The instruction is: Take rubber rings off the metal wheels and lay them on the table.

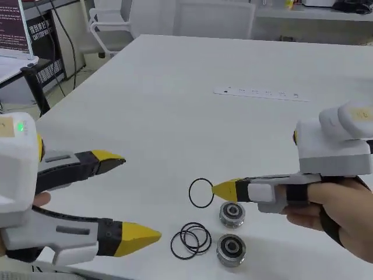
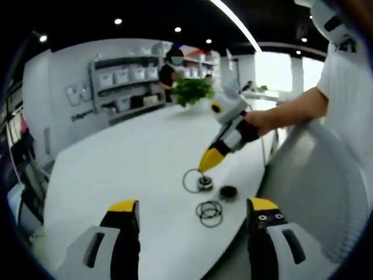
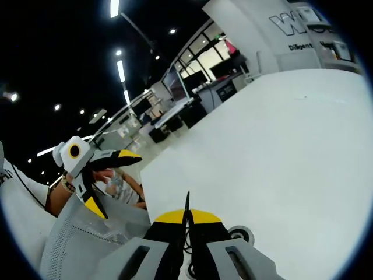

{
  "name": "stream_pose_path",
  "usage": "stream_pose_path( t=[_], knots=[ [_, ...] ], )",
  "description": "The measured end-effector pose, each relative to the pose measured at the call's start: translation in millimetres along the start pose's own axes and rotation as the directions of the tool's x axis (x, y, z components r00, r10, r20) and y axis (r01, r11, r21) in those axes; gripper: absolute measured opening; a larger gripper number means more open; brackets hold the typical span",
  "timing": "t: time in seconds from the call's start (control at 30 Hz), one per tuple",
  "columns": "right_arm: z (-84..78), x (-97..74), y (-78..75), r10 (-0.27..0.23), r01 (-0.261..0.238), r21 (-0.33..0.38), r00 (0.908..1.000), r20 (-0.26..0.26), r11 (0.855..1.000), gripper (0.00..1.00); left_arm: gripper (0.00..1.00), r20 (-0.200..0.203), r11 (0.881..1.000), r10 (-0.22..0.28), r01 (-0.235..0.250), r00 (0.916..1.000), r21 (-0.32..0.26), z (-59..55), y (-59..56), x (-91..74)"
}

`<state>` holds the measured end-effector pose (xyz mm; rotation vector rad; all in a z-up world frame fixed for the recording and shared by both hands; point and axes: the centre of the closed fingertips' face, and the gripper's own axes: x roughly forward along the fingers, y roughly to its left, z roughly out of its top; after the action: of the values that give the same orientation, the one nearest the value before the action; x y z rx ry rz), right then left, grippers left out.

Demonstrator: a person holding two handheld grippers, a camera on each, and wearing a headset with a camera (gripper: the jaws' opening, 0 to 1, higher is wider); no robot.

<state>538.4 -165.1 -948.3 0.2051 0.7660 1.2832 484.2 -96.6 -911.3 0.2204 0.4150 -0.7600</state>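
The right gripper (image 1: 217, 189) was clamped on one rubber ring (image 1: 189, 193) beside the far metal wheel (image 1: 232, 213). The left gripper (image 1: 140, 197) stood wide open. Loose rings (image 1: 186, 236) lay near the table's (image 1: 175, 105) front edge.

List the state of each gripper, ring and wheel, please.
left gripper: open, holding nothing
right gripper: shut on one rubber ring
loose rings: piled flat on the table
metal wheels: both lying flat on the table

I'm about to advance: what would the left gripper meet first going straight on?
Probably the loose rubber rings, lying ahead between the left gripper's open jaws; if it passes over them, the right gripper holding a ring.
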Motion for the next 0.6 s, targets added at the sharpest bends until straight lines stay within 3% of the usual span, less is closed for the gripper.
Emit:
stream_pose_path(
  t=[0.1, 0.23, 0.4, 0.6],
  knots=[
    [-2.2, 3.8, 5.8, 0.023, -0.023, -0.004, 0.9997, -0.007, 1.000, 0.00, 0.77, -0.025, 1.000, 0.007, -0.008, 0.9997, -0.027, -7.6, -1.6, -1.9],
    [-9.2, 10.1, 11.7, 0.042, -0.043, -0.014, 0.9985, -0.034, 0.999, 0.00, 0.79, 0.005, 0.998, 0.037, -0.037, 0.9993, -0.058, -3.1, 4.8, -3.8],
    [-22.4, 17.0, 16.3, 0.058, -0.061, -0.027, 0.9945, -0.088, 0.998, 0.00, 0.83, -0.007, 0.994, 0.010, -0.011, 0.9999, -0.109, -10.0, 0.4, 0.3],
    [-40.0, 25.3, 19.8, 0.063, -0.069, -0.041, 0.9867, -0.150, 0.997, 0.00, 0.90, 0.015, 0.983, 0.004, -0.001, 0.9999, -0.184, -10.9, 0.0, 2.0]
  ],
)
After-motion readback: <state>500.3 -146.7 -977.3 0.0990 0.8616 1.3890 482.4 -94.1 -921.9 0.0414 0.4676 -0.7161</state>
